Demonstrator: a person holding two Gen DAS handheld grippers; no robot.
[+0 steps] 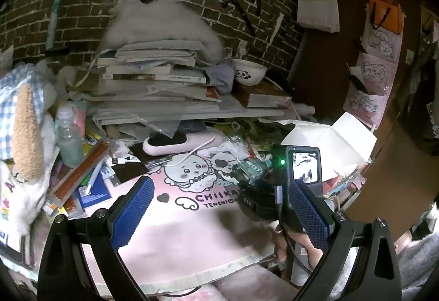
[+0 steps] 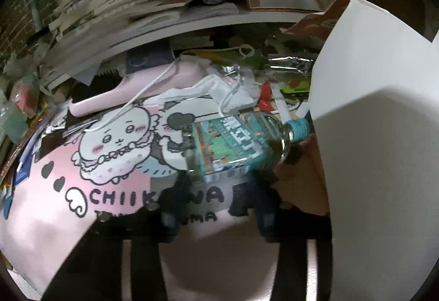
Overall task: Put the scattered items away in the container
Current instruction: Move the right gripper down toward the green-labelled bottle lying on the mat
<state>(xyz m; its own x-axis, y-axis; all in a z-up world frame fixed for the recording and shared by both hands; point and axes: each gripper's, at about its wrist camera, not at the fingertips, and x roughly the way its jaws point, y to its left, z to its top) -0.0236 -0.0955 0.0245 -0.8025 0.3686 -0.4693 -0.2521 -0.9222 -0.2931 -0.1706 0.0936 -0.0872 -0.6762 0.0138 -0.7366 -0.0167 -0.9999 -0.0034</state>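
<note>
My right gripper [image 2: 219,186] is shut on a clear plastic bottle [image 2: 233,144] with a teal label and blue cap, held sideways above the pink cartoon mat [image 2: 55,218], cap toward the white paper bag [image 2: 378,136] at the right. In the left wrist view the bottle [image 1: 251,170] and the right gripper [image 1: 258,191] sit just left of the white bag [image 1: 329,142]. My left gripper [image 1: 219,207] is open and empty above the mat [image 1: 192,232].
A pink hairbrush [image 1: 181,143] with a white cable lies at the mat's far edge. A clear bottle [image 1: 68,136], a plush toy [image 1: 22,136] and loose papers crowd the left. A shelf [image 1: 192,111] with stacked books and a panda bowl [image 1: 249,72] is behind.
</note>
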